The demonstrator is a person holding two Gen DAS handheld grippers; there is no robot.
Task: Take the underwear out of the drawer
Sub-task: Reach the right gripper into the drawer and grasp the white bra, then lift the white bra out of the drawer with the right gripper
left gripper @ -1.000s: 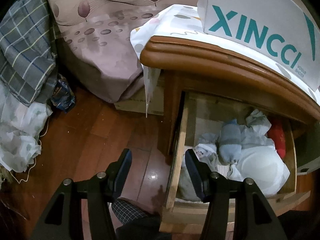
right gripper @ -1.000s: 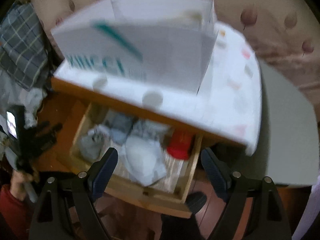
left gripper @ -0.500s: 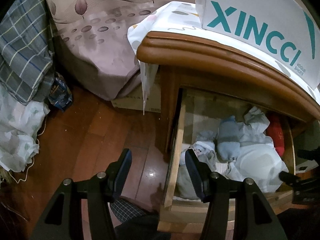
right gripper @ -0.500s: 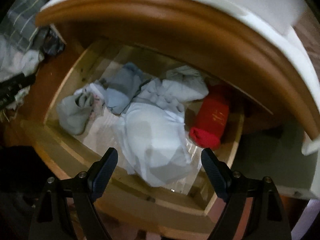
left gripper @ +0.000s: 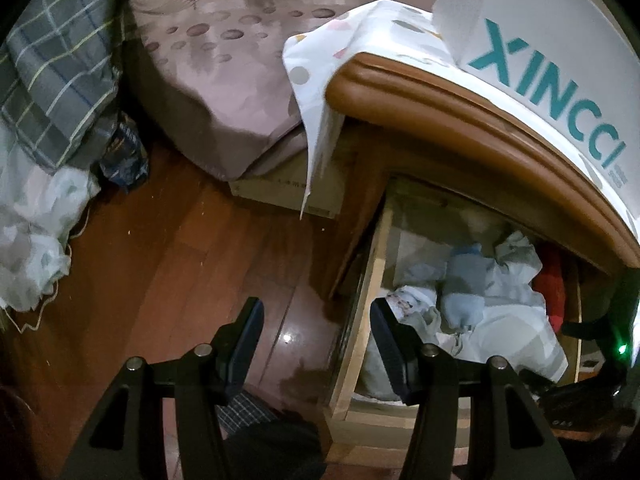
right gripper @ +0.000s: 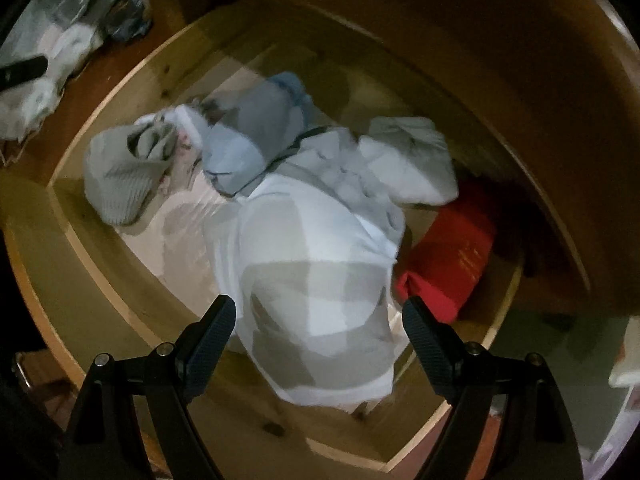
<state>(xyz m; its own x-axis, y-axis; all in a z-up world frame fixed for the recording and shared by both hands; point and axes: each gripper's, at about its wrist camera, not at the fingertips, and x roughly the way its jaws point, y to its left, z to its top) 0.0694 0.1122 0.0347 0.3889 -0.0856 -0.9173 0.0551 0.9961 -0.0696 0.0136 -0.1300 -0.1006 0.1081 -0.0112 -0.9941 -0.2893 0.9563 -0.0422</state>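
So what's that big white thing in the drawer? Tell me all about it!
The big white garment is thin, slightly see-through fabric with greyer patches, crumpled in a soft mound. It lies near the front of the open wooden drawer, the largest piece there. A red item sits beside it, and pale blue and grey clothes bunch against its far edge. The right gripper hangs over it, jaws wide, not pinching it. Exactly what garment it is cannot be told.

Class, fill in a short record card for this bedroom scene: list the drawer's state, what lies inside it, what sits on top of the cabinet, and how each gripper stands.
Drawer: pulled open
Contents: white garment, pale blue garment, grey knitted piece, red item
On cabinet top: white box with teal lettering, on a spotted cloth
Right gripper: open, above the white garment, nothing held
Left gripper: open, empty, over the drawer's side edge
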